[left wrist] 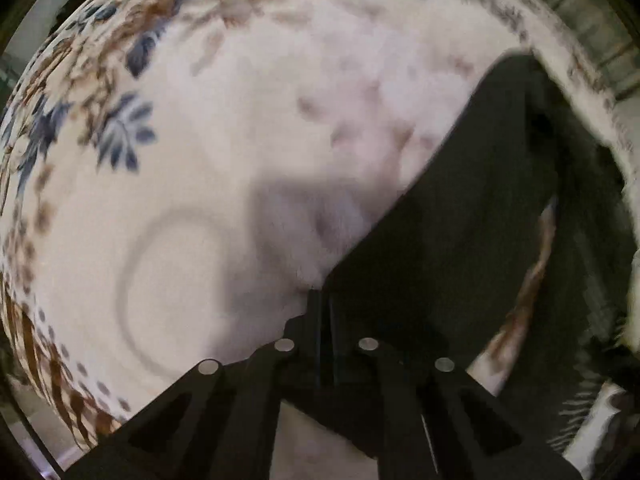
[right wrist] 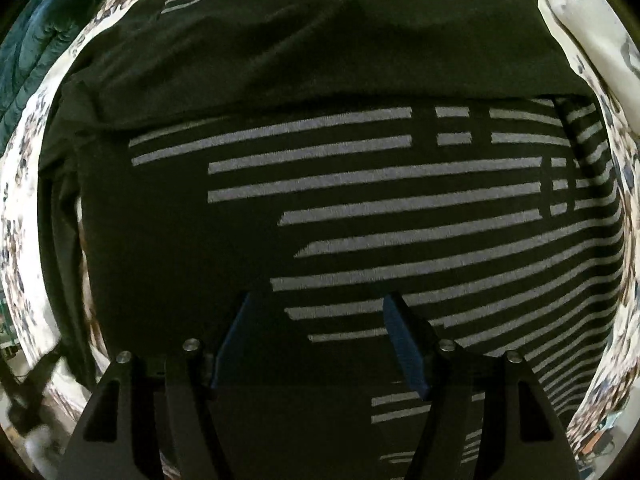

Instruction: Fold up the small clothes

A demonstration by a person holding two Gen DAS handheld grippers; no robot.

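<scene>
A black garment with grey stripes (right wrist: 400,200) lies spread on a white floral cloth (right wrist: 24,208); its upper part is folded over, plain black. My right gripper (right wrist: 320,304) hovers over its near part, jaws wide apart and empty. In the left wrist view my left gripper (left wrist: 324,292) is shut on an edge of the black garment (left wrist: 480,200), which hangs lifted to the right above the floral cloth (left wrist: 200,160). The view is blurred.
The white cloth with blue and brown leaf print covers the surface all around the garment. A dark green quilted fabric (right wrist: 28,40) lies at the far left. A faint ring mark (left wrist: 168,292) shows on the cloth.
</scene>
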